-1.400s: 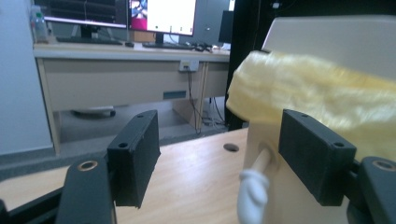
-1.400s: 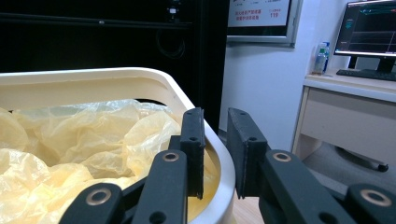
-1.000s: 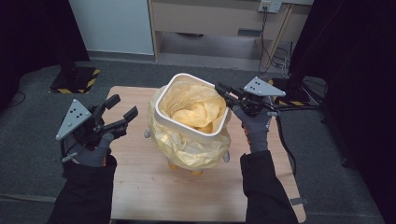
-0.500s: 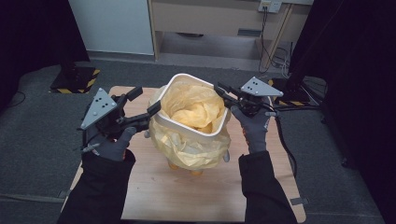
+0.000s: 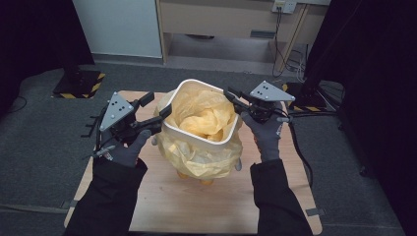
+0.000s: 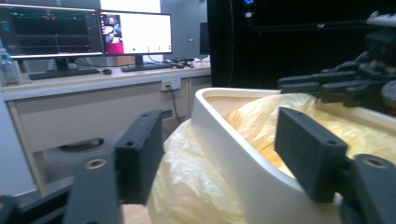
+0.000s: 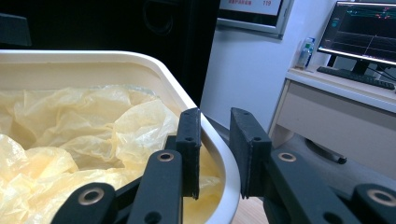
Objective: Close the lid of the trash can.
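Note:
A white bin (image 5: 196,133) lined with a crumpled yellow bag (image 5: 206,118) stands mid-table; the bag's skirt hangs over the outside. My left gripper (image 5: 157,104) is open astride the bin's left rim (image 6: 212,121), one jaw inside and one outside by the bag (image 6: 187,186), neither pad touching. Its jaws have just been closing. My right gripper (image 5: 230,96) is at the far right rim. In the right gripper view its jaws (image 7: 215,149) pinch the rim (image 7: 140,58), one pad inside against the bag (image 7: 84,135), the other outside.
The wooden table (image 5: 206,206) has bare room in front of the bin. Beyond it stand a pale desk (image 5: 221,19) and hanging cables (image 5: 295,54). Black-and-yellow taped bases (image 5: 78,83) sit on the grey floor. Monitors (image 6: 135,32) show in the left gripper view.
My left gripper has travelled right and forward from the table's left side to the bin's left rim, which now lies between its jaws. The right gripper has kept its place on the rim.

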### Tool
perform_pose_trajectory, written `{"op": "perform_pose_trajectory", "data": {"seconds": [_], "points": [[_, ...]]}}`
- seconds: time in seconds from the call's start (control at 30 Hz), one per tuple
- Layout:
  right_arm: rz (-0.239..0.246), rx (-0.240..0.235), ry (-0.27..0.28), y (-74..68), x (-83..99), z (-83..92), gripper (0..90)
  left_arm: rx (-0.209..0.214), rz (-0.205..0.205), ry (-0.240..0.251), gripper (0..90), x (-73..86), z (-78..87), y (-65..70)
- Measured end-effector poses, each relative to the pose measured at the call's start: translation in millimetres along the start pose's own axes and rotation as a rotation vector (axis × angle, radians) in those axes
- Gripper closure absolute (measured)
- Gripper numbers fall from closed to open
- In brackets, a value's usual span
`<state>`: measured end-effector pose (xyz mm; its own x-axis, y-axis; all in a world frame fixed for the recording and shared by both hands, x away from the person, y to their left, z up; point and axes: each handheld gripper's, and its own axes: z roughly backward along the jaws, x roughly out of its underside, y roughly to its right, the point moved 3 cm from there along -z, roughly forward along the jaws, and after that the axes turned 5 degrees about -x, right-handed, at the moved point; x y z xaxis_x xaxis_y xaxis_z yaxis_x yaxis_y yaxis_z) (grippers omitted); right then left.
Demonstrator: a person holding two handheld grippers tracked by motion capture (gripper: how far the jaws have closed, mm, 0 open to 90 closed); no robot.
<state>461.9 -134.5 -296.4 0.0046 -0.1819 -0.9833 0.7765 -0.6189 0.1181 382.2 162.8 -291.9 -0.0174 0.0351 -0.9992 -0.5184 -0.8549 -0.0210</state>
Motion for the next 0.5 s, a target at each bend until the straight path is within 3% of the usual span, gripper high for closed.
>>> {"op": "perform_pose_trajectory", "data": {"seconds": [0.13,0.27,0.33,0.5], "points": [[0.005,0.002,-0.02,-1.3,-1.2,-2.2,74.2,0.0,-0.012,-0.011,40.7,1.5,-4.8,0.5],[0.012,0.004,-0.034,-2.3,-1.2,-4.1,74.1,-0.012,-0.045,-0.067,42.6,8.4,-11.2,2.7],[0.014,0.005,-0.036,-2.6,-0.5,-3.5,74.0,-0.002,-0.003,-0.051,41.5,12.1,-13.5,1.8],[-0.021,-0.002,-0.002,-1.7,1.6,0.0,70.5,-0.014,0.015,-0.035,30.6,12.8,-13.5,-1.2]]}}
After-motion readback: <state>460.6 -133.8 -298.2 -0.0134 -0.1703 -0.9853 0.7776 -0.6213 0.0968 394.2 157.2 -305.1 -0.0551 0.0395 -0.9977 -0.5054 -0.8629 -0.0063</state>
